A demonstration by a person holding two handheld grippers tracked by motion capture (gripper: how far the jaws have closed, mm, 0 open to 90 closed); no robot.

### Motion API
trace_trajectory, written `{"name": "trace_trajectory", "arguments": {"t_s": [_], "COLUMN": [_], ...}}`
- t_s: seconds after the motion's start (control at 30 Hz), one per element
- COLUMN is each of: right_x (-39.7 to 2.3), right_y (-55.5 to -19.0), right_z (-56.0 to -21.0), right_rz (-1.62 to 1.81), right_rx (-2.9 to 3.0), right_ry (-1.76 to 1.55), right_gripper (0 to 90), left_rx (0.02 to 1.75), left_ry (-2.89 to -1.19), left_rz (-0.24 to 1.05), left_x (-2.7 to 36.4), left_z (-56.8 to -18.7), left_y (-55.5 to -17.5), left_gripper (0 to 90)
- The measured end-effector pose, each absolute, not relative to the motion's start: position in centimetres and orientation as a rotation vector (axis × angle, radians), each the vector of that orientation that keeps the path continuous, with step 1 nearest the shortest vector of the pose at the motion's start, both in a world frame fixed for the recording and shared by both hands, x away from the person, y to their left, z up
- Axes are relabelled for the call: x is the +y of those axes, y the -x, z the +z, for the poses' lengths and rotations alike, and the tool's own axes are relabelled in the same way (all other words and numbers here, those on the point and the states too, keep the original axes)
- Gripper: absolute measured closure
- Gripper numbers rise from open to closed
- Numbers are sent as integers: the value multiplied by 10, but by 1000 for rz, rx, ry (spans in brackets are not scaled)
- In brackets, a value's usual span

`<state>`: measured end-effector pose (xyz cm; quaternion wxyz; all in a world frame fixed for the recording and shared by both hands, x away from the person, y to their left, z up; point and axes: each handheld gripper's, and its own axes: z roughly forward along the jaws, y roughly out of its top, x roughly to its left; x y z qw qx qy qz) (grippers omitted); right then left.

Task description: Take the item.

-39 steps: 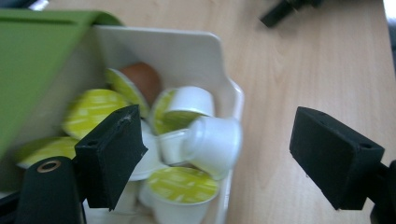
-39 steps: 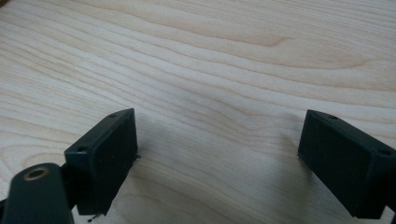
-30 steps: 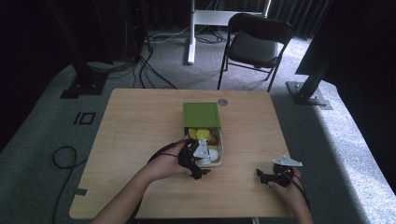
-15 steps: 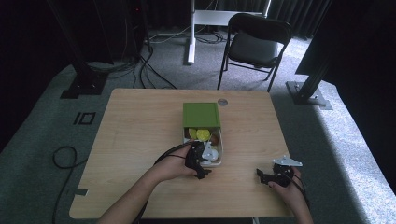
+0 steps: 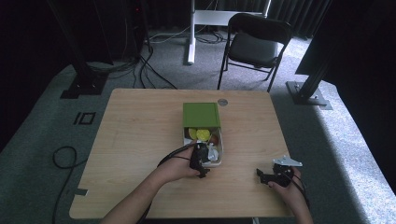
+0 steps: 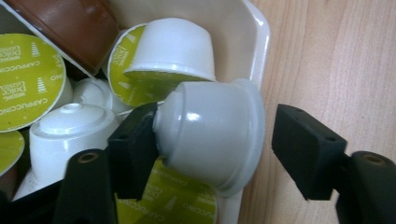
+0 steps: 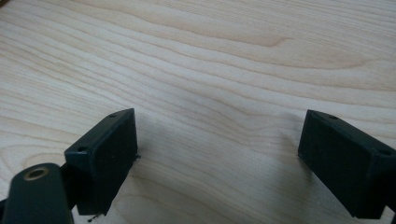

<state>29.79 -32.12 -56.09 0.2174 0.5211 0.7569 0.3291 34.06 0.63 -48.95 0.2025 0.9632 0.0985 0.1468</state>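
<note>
Jaws on left gripper (image 6: pixel 212 149) have just been closing around a white capsule (image 6: pixel 210 135): one pad touches its narrow end, the other sits just clear of its rim. Capsule lies tilted over the white tray (image 6: pixel 254 51) edge, more capsules behind it. Right gripper (image 7: pixel 217 163) jaws wide apart, nothing between, bare wooden table (image 7: pixel 224 56) beneath. Grey carpet (image 5: pixel 42 126), black chair (image 5: pixel 254 42) beyond.

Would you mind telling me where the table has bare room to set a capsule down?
The table is bare wood left of the green box and white tray, and again between the tray and the right claw. The tray itself is crowded with capsules; the left claw, which has just been closing, brackets a white capsule at its rim.
</note>
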Motion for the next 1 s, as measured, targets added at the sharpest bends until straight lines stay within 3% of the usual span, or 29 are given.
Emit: {"name": "trace_trajectory", "arguments": {"t_s": [0.13, 0.43, 1.0], "right_x": [-321, -321, -321], "right_y": [-298, -298, -298], "right_z": [-561, -561, -561], "right_rz": [911, 911, 912], "right_rx": [2096, 2096, 2095], "right_ry": [-1443, -1443, -1444], "right_gripper": [115, 115, 115], "left_rx": [300, 289, 344], "left_ry": [-2679, -2676, -2471], "left_rz": [414, 418, 389], "left_x": [8, 8, 21], "left_z": [-488, -479, -445], "left_y": [-343, -339, -331], "left_gripper": [446, 496, 509]}}
